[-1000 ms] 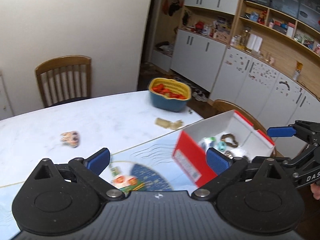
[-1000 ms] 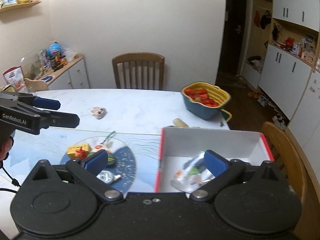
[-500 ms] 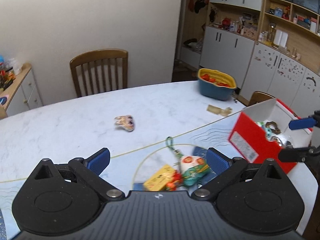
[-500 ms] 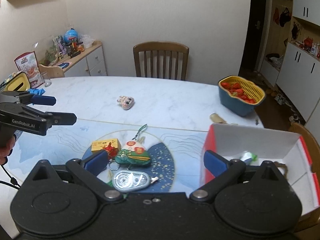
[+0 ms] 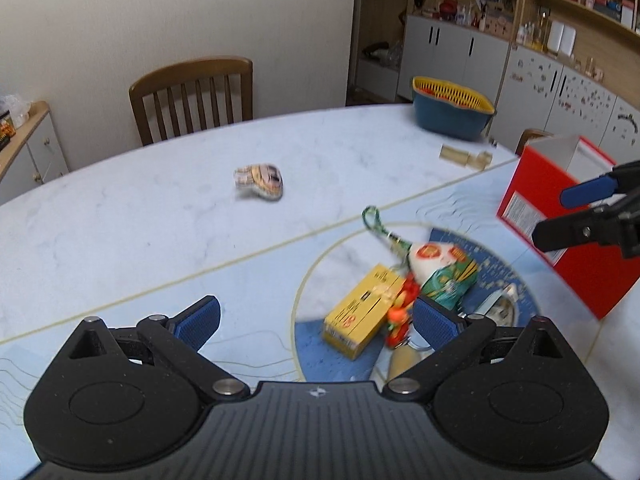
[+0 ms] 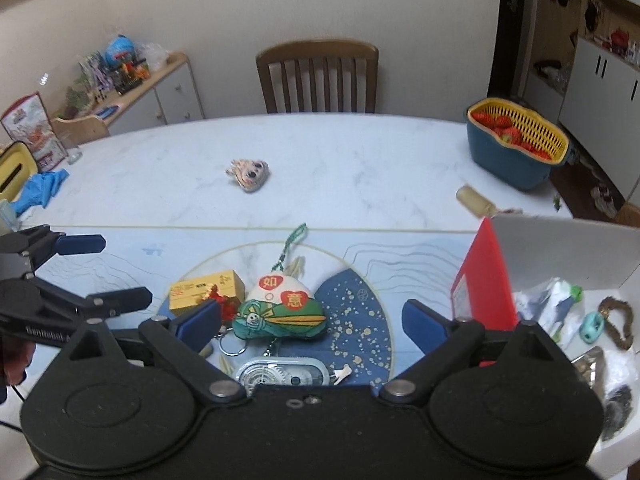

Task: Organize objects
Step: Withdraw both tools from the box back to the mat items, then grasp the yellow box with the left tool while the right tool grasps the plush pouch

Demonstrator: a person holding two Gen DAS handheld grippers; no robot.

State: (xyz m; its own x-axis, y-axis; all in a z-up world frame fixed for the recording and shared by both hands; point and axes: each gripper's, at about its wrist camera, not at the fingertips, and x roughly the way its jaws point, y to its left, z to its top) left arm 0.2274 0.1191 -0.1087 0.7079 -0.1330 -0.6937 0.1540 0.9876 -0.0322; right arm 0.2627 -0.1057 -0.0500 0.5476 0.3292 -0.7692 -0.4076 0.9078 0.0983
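Both grippers, left point(image 5: 316, 322) & right point(image 6: 312, 322), are wide open, holding nothing; right just closed a bit. Toy pouch point(image 6: 280, 308) lies by yellow box point(image 6: 206, 290). Grab might catch both.

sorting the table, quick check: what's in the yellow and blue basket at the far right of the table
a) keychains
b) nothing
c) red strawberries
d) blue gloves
c: the right wrist view shows the basket holding red strawberries inside its yellow liner.
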